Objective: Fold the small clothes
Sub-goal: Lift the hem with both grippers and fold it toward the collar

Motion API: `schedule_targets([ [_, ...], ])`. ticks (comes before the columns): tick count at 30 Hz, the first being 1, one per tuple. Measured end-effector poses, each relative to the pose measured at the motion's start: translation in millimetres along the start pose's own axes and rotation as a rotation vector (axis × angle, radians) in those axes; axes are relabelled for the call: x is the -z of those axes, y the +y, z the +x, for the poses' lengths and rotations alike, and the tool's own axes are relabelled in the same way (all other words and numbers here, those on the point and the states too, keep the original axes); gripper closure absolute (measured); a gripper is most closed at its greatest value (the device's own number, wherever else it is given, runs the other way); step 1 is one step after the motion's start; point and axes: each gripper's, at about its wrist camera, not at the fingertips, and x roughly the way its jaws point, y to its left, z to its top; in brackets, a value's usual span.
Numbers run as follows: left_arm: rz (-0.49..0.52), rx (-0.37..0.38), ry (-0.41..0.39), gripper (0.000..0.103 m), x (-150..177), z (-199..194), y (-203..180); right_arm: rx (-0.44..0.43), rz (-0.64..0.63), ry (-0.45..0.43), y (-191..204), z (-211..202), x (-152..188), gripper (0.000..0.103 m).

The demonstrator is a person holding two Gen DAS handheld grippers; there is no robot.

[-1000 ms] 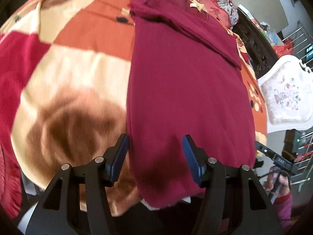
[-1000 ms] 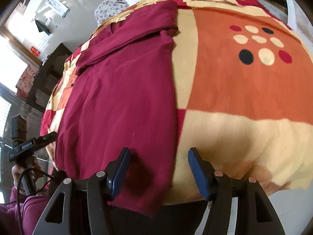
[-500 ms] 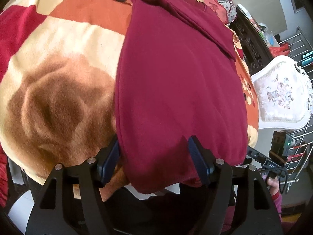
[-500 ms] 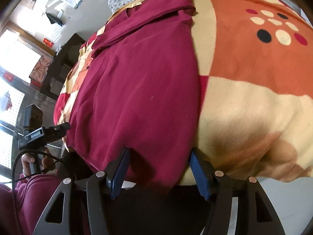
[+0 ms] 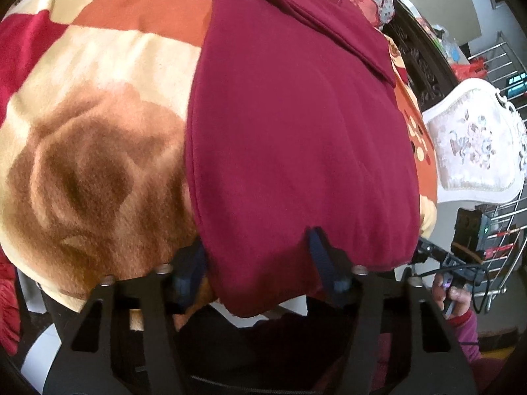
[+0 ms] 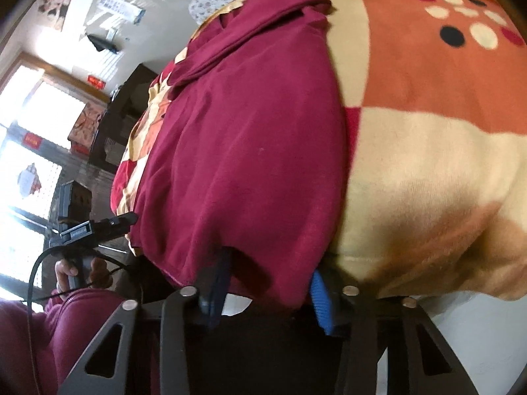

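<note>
A maroon long-sleeved garment [image 5: 296, 125] lies lengthwise on a patterned blanket [image 5: 98, 98], sleeves folded across its far end. Its near hem hangs over the blanket's edge. My left gripper [image 5: 257, 260] is open, its blue pads either side of the hem's left corner. In the right wrist view the same garment [image 6: 247, 151] fills the left half. My right gripper [image 6: 270, 283] is open, its pads straddling the hem's right corner, with cloth between the jaws.
The blanket [image 6: 428, 131] is orange, cream and red with dots. A white upholstered chair [image 5: 474, 144] and a metal rack stand to the right. The left hand-held gripper [image 6: 95, 227] shows in the right wrist view. Dark furniture stands behind.
Both grippers have moved forward and down to the garment's near hem. The hem now lies between each pair of open pads, which have narrowed a little.
</note>
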Motion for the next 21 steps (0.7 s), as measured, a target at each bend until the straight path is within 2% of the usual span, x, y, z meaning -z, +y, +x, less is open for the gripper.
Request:
schedule_targets([
  [1, -0.004, 0.000, 0.003, 0.064, 0.5, 1.2, 0.4, 0.015, -0.014, -0.013, 2.4, -2.2, 0.0, 0.081],
  [2, -0.007, 0.003, 0.004, 0.075, 0.7, 1.6, 1.6, 0.026, -0.027, -0.026, 5.0, -4.2, -0.1, 0.085],
  [3, -0.008, 0.008, 0.004, 0.079, 1.1, 1.7, 2.1, 0.024, -0.035, -0.040, 7.3, -7.4, -0.5, 0.093],
  [4, -0.001, 0.007, 0.001, 0.088, 1.1, 1.0, 0.7, 0.011, -0.031, -0.049, 7.8, -10.4, -1.4, 0.094],
  [7, 0.078, -0.008, -0.031, 0.090, -1.0, -11.6, -13.8, -0.055, -0.009, -0.082, 11.6, -22.4, -8.3, 0.094],
  [10, 0.127, 0.046, -0.071, 0.093, -8.6, -33.9, -25.2, -0.123, -0.024, -0.140, 23.1, -39.1, -24.4, 0.094],
  [16, 0.119, 0.121, -0.195, 0.095, -42.3, -69.9, -27.2, -0.233, -0.041, -0.264, 38.1, -55.3, -68.5, 0.095],
  [21, 0.112, 0.123, -0.242, 0.095, -75.9, -63.6, -26.2, -0.207, -0.079, -0.349, 43.1, -53.9, -113.8, 0.095],
])
